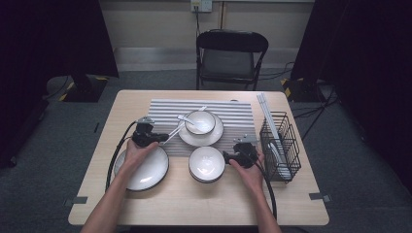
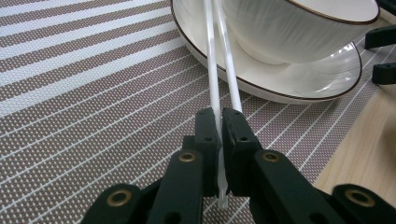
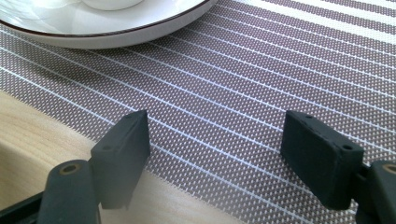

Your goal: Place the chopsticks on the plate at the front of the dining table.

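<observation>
A pair of thin white chopsticks (image 2: pixel 212 60) runs from my left gripper (image 2: pixel 220 116) up against a white bowl (image 2: pixel 289 28) that stands on a dark-rimmed white plate (image 2: pixel 303 79). The jaws are shut on the chopsticks near their end. In the high view the left gripper (image 1: pixel 163 137) is at the left side of the striped placemat (image 1: pixel 233 109), with the chopsticks (image 1: pixel 174 133) pointing toward the bowl (image 1: pixel 200 121). My right gripper (image 3: pixel 217 140) stands open over the mat's edge with nothing between its jaws. It shows beside a small stack of bowls (image 1: pixel 206 164).
A large white plate (image 1: pixel 148 170) lies under the left hand at the front left. A black wire rack (image 1: pixel 279 145) with white items stands at the table's right. A white spoon (image 1: pixel 183 118) rests in the bowl. A folding chair (image 1: pixel 231 53) stands beyond the table.
</observation>
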A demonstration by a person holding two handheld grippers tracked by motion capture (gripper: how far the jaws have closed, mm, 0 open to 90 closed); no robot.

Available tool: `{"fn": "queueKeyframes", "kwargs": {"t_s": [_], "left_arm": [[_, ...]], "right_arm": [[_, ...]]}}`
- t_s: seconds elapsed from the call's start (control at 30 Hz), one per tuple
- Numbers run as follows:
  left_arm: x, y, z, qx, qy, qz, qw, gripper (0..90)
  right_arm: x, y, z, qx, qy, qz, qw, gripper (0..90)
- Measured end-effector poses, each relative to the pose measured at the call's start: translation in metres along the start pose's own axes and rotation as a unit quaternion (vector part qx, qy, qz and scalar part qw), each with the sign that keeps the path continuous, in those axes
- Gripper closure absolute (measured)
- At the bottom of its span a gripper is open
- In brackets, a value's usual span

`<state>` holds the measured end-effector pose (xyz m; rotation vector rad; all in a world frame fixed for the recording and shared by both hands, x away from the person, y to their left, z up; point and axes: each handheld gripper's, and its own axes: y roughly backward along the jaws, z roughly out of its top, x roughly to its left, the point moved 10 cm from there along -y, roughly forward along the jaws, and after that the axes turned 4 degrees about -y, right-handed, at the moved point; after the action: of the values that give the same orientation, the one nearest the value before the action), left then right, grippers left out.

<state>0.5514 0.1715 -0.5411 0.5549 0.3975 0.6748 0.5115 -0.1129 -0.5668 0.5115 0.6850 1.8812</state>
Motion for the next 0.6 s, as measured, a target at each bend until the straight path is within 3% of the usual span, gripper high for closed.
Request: {"fn": "queueKeyframes", "kwargs": {"t_s": [0.2,0.6], "left_arm": [[0.000,0.010,0.006,-0.019,0.002,-0.007,0.9998,80.5],[0.012,0.026,0.006,-0.029,0.007,0.010,0.9995,79.3]], "right_arm": [[0.000,0.000,0.000,0.000,0.000,0.000,1.0000,23.5],[0.000,0.000,0.000,0.000,0.000,0.000,1.0000,23.5]]}}
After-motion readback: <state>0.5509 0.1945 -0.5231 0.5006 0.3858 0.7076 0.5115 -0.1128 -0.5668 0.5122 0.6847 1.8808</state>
